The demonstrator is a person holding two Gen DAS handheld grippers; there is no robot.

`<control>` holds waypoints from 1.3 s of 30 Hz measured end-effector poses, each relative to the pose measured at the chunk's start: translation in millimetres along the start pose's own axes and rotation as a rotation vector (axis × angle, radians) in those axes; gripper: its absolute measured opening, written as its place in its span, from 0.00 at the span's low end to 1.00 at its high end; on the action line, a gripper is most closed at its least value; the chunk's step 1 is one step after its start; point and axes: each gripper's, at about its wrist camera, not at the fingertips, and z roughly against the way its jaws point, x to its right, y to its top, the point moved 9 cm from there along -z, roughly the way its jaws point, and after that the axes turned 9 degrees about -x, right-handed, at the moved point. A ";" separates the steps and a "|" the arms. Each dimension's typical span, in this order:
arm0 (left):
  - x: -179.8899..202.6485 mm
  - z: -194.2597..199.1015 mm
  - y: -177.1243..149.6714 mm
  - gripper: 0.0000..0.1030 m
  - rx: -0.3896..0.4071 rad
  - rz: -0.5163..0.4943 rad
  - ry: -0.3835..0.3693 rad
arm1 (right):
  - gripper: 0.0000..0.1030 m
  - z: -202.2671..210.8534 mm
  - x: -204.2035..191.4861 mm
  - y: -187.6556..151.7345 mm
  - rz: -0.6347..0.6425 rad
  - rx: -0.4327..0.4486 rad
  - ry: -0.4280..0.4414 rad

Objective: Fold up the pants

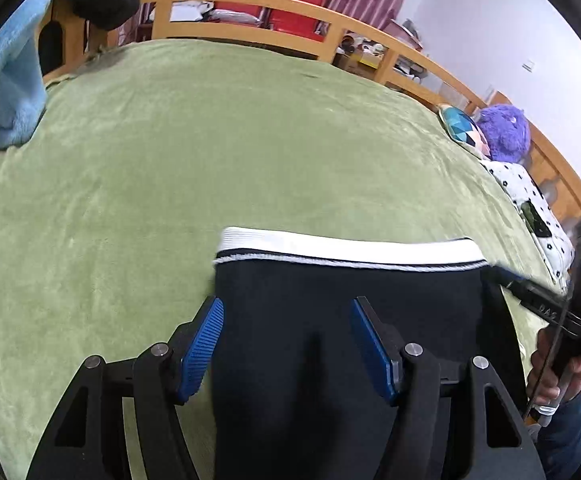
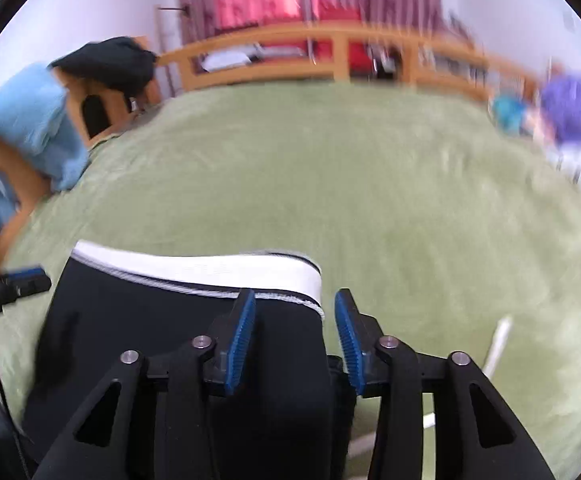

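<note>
Dark pants with a white waistband lie flat on the green blanket, waistband at the far side. My left gripper hovers open over the pants' left edge, its left pad by the blanket and its right pad over the dark cloth. In the blurred right wrist view, my right gripper stands open astride the right edge of the pants, just short of the waistband. Neither pair of pads presses on cloth. The right gripper shows at the pants' right corner, held by a hand.
The green blanket covers a bed with a wooden rail behind. A light blue towel hangs at the left end. A purple plush and pillows sit at the right. A white strip lies right of the pants.
</note>
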 end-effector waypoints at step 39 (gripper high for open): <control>13.6 18.5 -94.8 0.59 -0.042 -0.038 -0.063 | 0.30 75.6 -0.7 -103.2 -0.067 0.069 0.060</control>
